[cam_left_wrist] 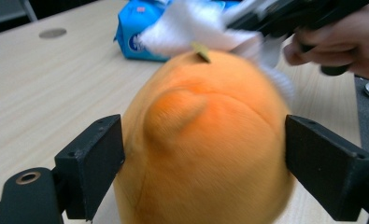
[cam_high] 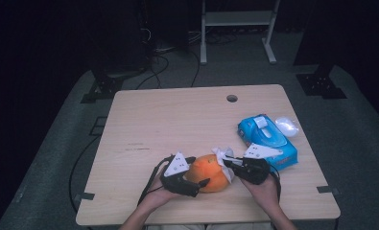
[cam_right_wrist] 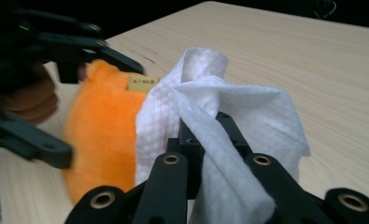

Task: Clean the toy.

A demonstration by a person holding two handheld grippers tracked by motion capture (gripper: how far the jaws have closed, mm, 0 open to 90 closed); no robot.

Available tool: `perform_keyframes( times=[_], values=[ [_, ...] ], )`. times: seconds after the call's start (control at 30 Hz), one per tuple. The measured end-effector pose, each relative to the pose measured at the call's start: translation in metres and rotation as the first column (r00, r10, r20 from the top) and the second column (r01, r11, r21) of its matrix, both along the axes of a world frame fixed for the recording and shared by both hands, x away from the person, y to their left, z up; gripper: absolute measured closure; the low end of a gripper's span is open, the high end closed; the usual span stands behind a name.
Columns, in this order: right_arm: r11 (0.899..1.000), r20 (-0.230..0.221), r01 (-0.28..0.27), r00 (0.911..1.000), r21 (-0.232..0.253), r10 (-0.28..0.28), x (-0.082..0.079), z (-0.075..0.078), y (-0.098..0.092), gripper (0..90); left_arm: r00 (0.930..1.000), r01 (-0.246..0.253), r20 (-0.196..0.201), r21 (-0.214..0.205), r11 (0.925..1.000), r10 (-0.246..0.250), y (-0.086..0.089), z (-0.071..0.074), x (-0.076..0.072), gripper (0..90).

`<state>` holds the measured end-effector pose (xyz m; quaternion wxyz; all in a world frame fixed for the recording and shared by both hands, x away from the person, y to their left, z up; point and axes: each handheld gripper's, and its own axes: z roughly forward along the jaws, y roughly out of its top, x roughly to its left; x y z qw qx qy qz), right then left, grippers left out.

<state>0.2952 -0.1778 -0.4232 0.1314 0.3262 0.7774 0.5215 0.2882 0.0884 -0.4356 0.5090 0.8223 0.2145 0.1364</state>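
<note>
Wiping the orange plush with a wet wipe, the toy braced for the stroke.

The pale wood-grain table (cam_high: 177, 120) carries everything; beyond the right gripper (cam_high: 227, 162) lies a glossy blue wipe pack (cam_high: 268, 139). The plush (cam_left_wrist: 205, 144), round, soft and fuzzy with a small yellow tag on top, sits between the left gripper's (cam_high: 204, 183) wide-spread jaws, which flank its sides; whether the pads press the fur I cannot tell, so the hold looks loose. The right gripper is clenched on a crumpled white wipe (cam_right_wrist: 219, 116), quilted and limp, draped over its jaws and touching the plush's far upper side. As I judge it, the next move calls for dragging the wipe across the fur while the left jaws steady the toy.
</note>
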Motion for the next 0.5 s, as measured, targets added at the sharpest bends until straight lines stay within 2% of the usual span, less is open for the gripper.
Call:
perform_keyframes(
  times=[0.07, 0.17, 0.23, 0.3, 0.37, 0.43, 0.5],
  values=[
    [1.0, 0.031, -0.018, 0.9994, -0.011, 0.019, -0.007, 0.006, 0.007, 82.8, 0.9999, -0.013, 0.009, 0.004, 0.9999, 0.013, -0.002, 0.0, -0.001, 21.8],
    [0.998, 0.057, -0.065, 0.9963, 0.011, 0.064, -0.015, 0.015, 0.015, 82.8, 0.9995, -0.021, 0.024, 0.004, 0.9998, 0.02, -0.004, 0.001, -0.002, 29.6],
    [0.996, 0.081, -0.092, 0.9925, 0.0, 0.092, -0.019, 0.019, 0.021, 82.8, 0.9995, 0.002, 0.032, 0.003, 1.0, -0.002, -0.006, 0.002, -0.005, 31.4],
    [0.996, 0.091, -0.089, 0.9917, -0.026, 0.091, -0.02, 0.019, 0.023, 82.9, 0.999, 0.03, 0.032, 0.002, 0.9995, -0.03, -0.005, 0.003, -0.007, 31.6],
    [0.997, 0.067, -0.081, 0.9944, -0.014, 0.081, -0.016, 0.014, 0.018, 82.9, 0.998, 0.058, 0.026, -0.012, 0.9982, -0.058, -0.004, 0.003, -0.008, 31.2],
    [0.998, 0.05, -0.063, 0.9968, -0.011, 0.063, -0.011, 0.01, 0.012, 82.9, 0.9975, 0.067, 0.024, -0.026, 0.9974, -0.066, -0.004, 0.002, -0.006, 28.7],
    [0.999, 0.046, -0.043, 0.998, -0.016, 0.044, -0.008, 0.009, 0.008, 82.8, 0.9981, 0.056, 0.026, -0.031, 0.9979, -0.056, -0.004, 0.001, -0.004, 22.4]
  ],
)
